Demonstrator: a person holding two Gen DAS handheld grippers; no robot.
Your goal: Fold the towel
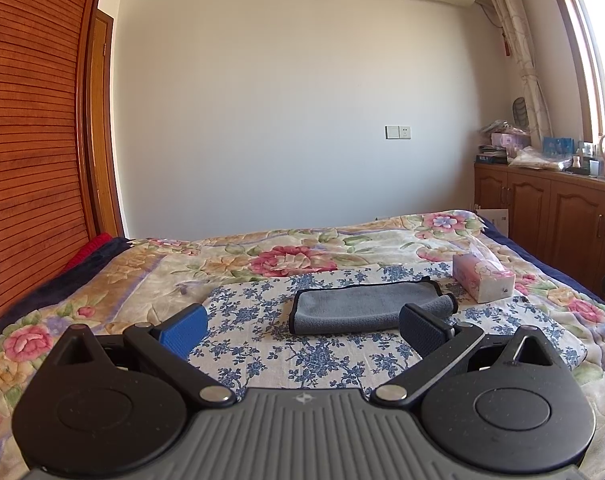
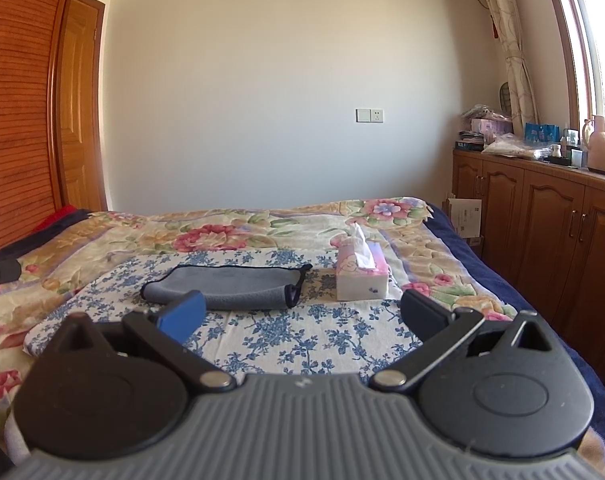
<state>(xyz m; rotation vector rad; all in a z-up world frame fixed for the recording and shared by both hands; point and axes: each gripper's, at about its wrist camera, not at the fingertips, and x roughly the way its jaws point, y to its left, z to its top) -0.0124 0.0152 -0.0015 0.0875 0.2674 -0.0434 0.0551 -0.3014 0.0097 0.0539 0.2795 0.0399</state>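
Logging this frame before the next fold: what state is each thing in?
towel: folded, lying on the blue-flowered cloth
tissue box: open, a tissue sticking up
left gripper: open, empty
right gripper: open, empty
cabinet doors: closed

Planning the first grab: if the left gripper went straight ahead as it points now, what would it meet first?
Probably the grey towel, lying ahead between the open fingers of the left gripper on the blue-flowered cloth. Height above the cloth is unclear.
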